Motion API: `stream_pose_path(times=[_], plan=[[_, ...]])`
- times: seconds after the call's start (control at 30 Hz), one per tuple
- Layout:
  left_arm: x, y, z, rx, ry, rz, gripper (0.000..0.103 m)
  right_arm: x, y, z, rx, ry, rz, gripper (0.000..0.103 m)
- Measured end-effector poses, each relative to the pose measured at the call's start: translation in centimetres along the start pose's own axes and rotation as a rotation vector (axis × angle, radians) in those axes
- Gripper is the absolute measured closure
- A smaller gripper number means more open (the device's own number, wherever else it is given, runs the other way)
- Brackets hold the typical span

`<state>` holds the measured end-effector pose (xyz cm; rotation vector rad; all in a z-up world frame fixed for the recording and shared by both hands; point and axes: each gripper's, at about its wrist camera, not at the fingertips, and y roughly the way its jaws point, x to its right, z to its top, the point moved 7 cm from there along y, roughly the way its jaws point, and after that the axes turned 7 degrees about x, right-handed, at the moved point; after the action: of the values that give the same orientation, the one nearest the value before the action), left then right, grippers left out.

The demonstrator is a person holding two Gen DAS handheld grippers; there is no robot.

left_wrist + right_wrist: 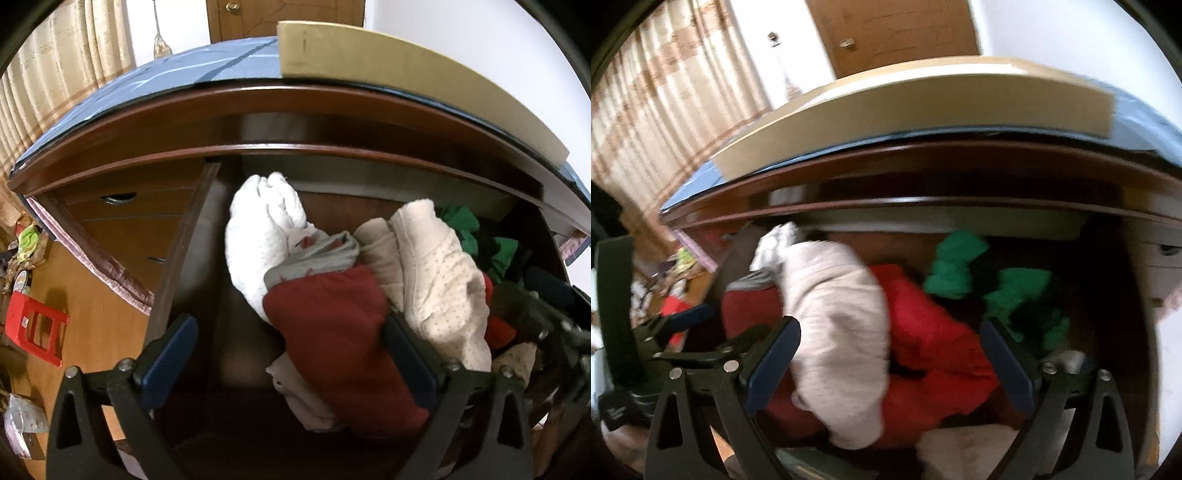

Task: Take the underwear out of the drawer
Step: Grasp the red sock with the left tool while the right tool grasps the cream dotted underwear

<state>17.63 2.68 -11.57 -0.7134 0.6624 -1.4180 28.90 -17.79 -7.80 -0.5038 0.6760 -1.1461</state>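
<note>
My left gripper (288,354) stands wide apart over the open drawer (184,236), pressing nothing, though a maroon garment (332,332) lies partly between its fingers. My right gripper (890,354) is also spread, with a cream piece (838,325) and a red one (934,332) in the gap. The underwear is still in the drawer. The heap is tangled, so I judge closing here could drag several pieces out together, or snag one on the drawer side. I can read no label or writing.
</note>
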Motion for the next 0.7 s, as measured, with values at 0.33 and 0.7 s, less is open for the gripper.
stream_pose_path(times=[0.33,0.7], plan=[[-0.2,0.3,0.4,-0.062,-0.09,0.018,0.001,-1.4,1.8,0.6,-0.105,0.005,0.072,0.008],[-0.3,1.2,-1.0,-0.138,-0.068,0.01,0.005,-2.6,4.5,-0.6,-0.251,-0.009,0.127,0.032]])
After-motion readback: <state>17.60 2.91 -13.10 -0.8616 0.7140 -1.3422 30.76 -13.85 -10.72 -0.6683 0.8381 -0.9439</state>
